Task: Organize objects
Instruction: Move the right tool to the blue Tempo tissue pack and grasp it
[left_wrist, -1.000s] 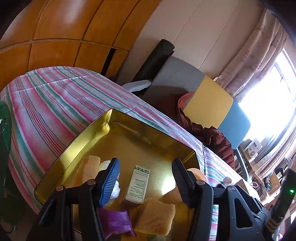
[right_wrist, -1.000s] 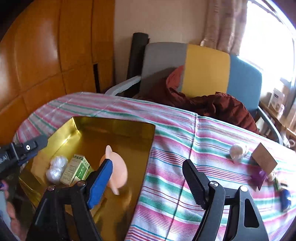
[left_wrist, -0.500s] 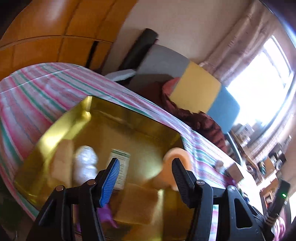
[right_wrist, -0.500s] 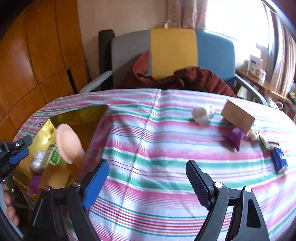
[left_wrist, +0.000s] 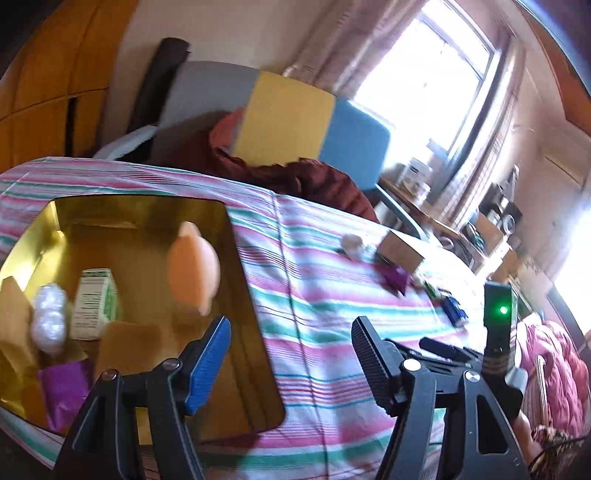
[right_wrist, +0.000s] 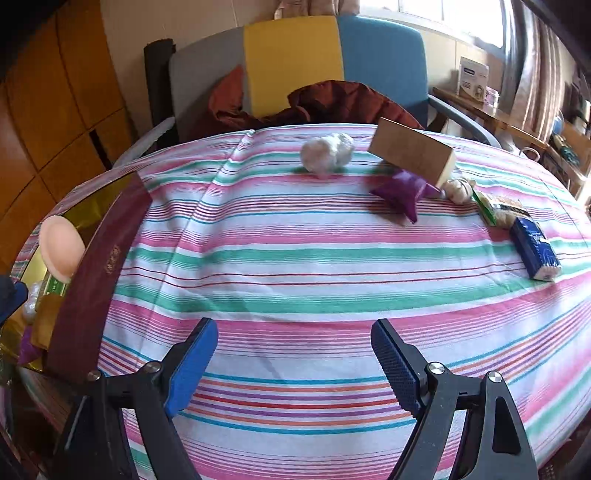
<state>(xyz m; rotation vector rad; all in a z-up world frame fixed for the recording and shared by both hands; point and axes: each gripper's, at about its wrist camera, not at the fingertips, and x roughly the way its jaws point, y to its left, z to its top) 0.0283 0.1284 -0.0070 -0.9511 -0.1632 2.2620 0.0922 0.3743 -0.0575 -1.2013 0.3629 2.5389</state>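
Note:
A gold tin with a maroon outer wall sits at the table's left end. It holds a peach puff, a green-white box, white wrapped balls, a yellow sponge and a purple packet. My left gripper hangs over the tin's right rim, its jaws opening with nothing between them. My right gripper stands open and empty above the striped cloth. Farther off lie a white wrapped ball, a cardboard box, a purple packet and a blue tissue pack.
A green-yellow packet and a pale lump lie beside the cardboard box. Behind the table stands a grey, yellow and blue chair with dark red cloth on it. Wooden panels fill the left.
Both views have swung right, away from the tin and toward the loose items on the cloth. The left jaws have spread wider. The peach puff now stands in the tin, clear of the right gripper.

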